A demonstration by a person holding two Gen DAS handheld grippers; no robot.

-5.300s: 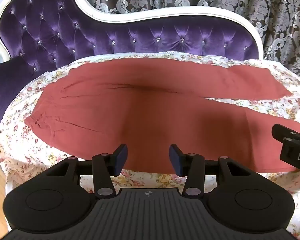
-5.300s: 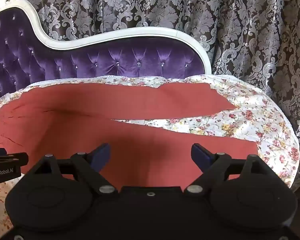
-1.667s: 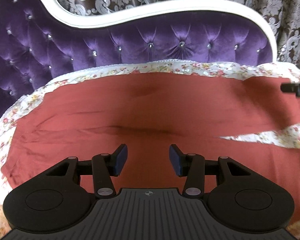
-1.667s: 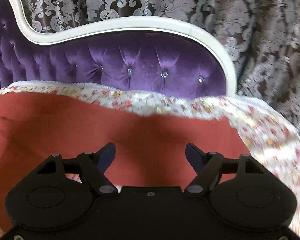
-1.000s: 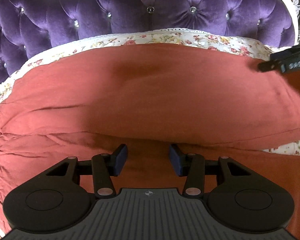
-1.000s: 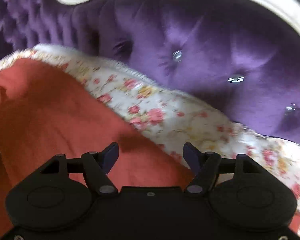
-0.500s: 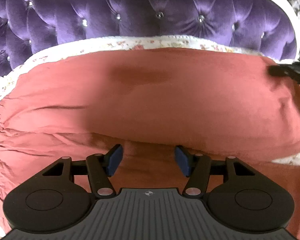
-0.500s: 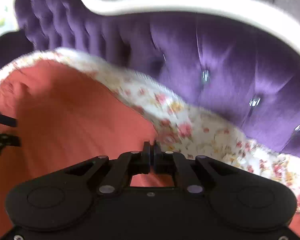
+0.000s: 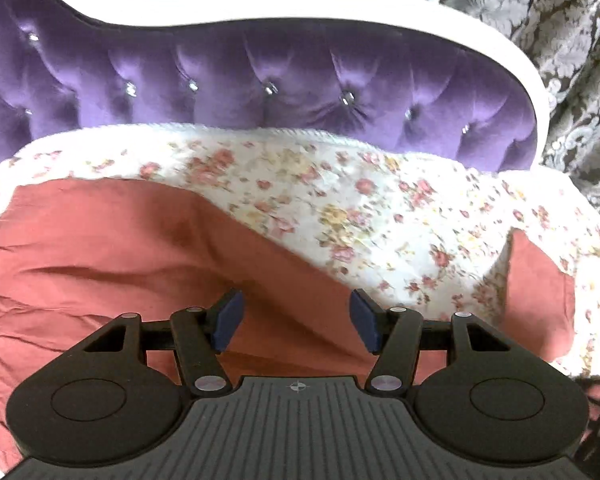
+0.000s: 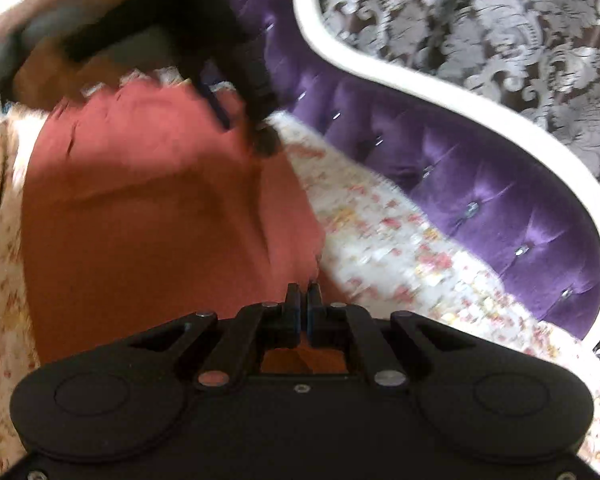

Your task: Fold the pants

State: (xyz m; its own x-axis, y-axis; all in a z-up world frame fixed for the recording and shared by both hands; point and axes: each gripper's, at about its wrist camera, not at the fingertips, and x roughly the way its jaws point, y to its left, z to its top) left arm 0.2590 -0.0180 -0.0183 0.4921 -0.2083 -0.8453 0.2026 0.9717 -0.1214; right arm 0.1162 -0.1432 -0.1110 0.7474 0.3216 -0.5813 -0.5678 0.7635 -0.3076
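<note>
If the thin hem of the pants (image 10: 148, 216) is released by the clamped right hand-held gripper (image 10: 303, 300), the fold collapses at 6 o'clock below the spread, empty left hand-held gripper (image 9: 296, 320).

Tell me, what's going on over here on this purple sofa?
A person is folding rust-red pants spread on a floral sheet over the sofa, using a hand-held gripper in each hand. The right hand-held gripper is shut on a pant leg's edge, carrying it across. The left hand-held gripper hangs open above the fabric, holding nothing.
</note>
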